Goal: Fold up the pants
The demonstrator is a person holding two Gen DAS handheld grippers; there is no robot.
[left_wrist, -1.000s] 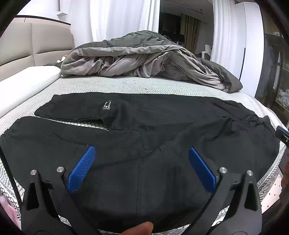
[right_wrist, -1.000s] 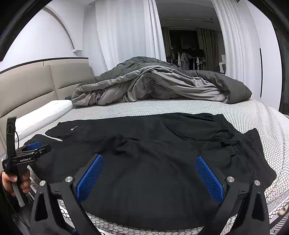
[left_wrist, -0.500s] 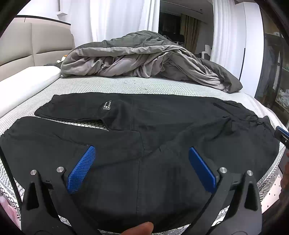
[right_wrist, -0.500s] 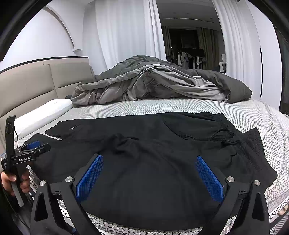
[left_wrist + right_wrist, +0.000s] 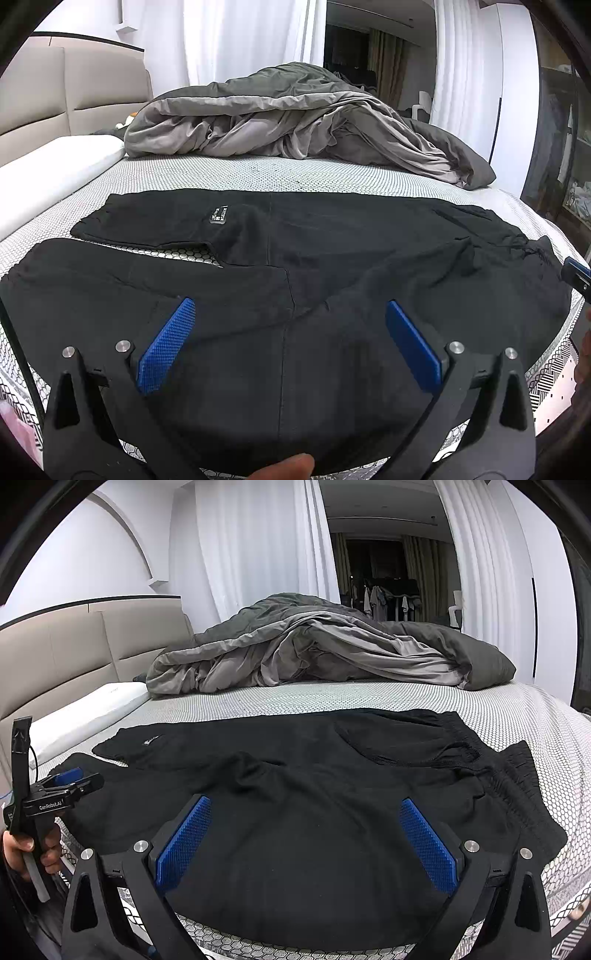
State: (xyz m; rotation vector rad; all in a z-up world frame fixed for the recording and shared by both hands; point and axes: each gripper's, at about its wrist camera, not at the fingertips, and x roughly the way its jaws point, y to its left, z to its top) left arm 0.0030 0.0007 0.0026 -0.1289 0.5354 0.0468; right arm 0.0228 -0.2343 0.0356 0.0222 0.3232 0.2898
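Observation:
Black pants (image 5: pixel 332 251) lie spread flat across the near part of the bed, legs to the left, waistband (image 5: pixel 509 775) to the right. A small label (image 5: pixel 218 216) shows on the far leg. My left gripper (image 5: pixel 290 317) is open and empty, hovering over the near leg by the bed's front edge. My right gripper (image 5: pixel 304 816) is open and empty over the seat area of the pants (image 5: pixel 314 775). The left gripper also shows at the left edge of the right wrist view (image 5: pixel 64 786), held in a hand.
A crumpled grey duvet (image 5: pixel 295 125) lies across the far side of the bed. A white pillow (image 5: pixel 51 173) and beige headboard (image 5: pixel 55 96) are at the left. The patterned mattress cover (image 5: pixel 277 173) shows between pants and duvet. White curtains hang behind.

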